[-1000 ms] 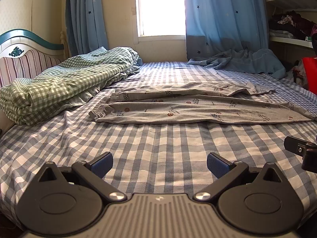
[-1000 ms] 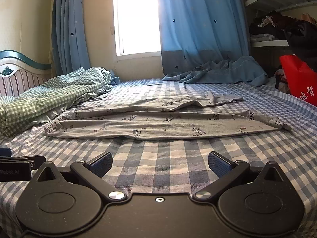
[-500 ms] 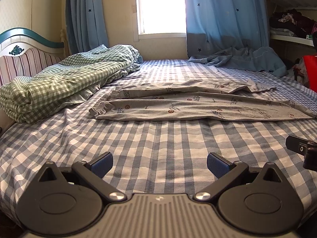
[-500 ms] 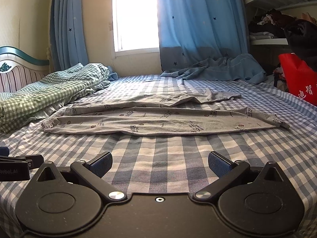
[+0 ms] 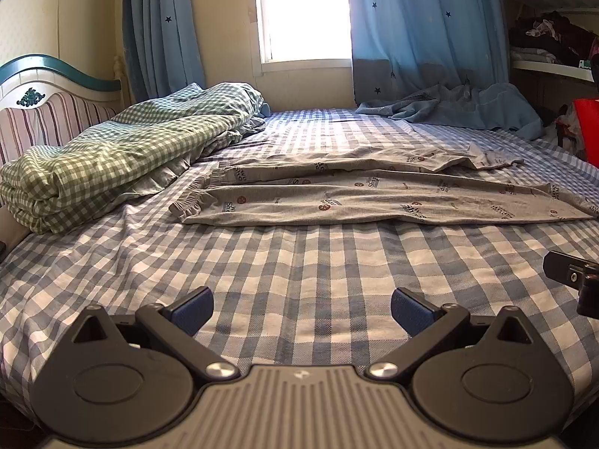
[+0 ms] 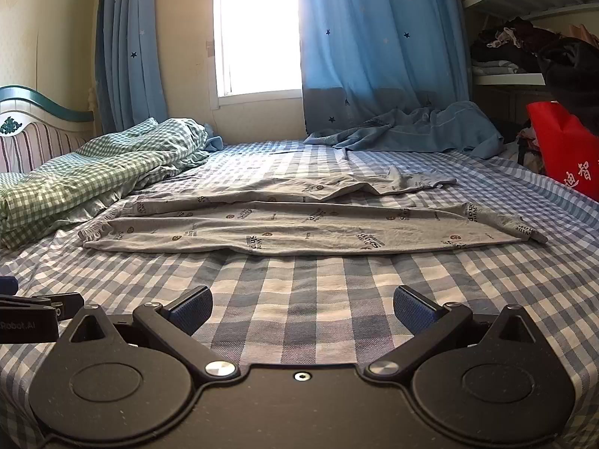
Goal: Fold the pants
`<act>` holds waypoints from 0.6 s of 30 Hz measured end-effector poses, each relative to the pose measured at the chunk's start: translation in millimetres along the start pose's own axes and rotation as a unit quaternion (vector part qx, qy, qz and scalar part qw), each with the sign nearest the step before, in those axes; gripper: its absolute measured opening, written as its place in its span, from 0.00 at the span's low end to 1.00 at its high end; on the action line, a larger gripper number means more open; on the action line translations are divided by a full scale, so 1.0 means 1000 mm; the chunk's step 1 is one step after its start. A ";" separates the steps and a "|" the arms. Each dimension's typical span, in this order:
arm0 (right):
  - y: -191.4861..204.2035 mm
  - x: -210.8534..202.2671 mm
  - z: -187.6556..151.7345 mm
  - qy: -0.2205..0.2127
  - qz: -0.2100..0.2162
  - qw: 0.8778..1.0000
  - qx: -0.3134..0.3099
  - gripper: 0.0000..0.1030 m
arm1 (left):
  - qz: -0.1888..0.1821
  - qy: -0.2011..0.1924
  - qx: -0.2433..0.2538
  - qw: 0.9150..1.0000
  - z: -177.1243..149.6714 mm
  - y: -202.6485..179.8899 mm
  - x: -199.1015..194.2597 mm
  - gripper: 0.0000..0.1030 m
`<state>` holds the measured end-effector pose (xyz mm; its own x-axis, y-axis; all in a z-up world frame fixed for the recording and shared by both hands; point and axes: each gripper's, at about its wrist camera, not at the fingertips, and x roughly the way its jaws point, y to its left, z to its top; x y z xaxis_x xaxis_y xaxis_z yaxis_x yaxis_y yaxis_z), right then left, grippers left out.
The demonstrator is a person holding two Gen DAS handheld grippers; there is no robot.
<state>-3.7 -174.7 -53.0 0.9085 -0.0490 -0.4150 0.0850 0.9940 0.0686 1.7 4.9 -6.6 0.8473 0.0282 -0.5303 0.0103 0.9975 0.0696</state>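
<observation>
checked bedsheet [image 5: 299, 262] under flat grey printed pants [image 5: 374, 198], both tongs spread.

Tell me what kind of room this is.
Most likely a home bedroom: a bed with a striped headboard, a rumpled green checked quilt, and star-print curtains at the window.

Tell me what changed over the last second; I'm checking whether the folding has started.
Not yet. Both tongs, left and right, have drifted a little toward the grey printed pants, which now sit slightly lower and larger in both views. Nothing was grasped or let go. Both tongs stay open and empty over the blue checked bedsheet; the pants lie spread out, unfolded, beside the green gingham quilt.
</observation>
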 end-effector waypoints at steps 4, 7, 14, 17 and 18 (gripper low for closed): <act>-0.001 0.000 0.000 0.002 0.000 1.000 0.000 1.00 | 0.003 0.003 0.001 1.000 -0.001 0.001 0.000 1.00; -0.002 0.000 0.000 0.003 0.001 1.000 0.000 0.99 | 0.005 0.006 0.001 1.000 -0.002 0.001 0.001 1.00; -0.002 0.001 0.000 0.007 0.001 1.000 -0.001 1.00 | 0.007 0.013 0.001 1.000 -0.001 0.001 0.005 1.00; -0.001 0.001 -0.001 0.010 0.000 1.000 -0.004 1.00 | 0.007 0.016 0.001 1.000 -0.001 0.000 0.006 1.00; 0.000 0.003 0.000 0.012 0.000 1.000 -0.005 1.00 | 0.007 0.017 0.001 1.000 -0.001 -0.001 0.007 1.00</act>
<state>-1.3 -174.4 -54.6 0.8982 -0.0478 -0.4370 0.0814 0.9950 0.0587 6.7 4.6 -11.2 0.8292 0.0439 -0.5572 0.0003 0.9969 0.0790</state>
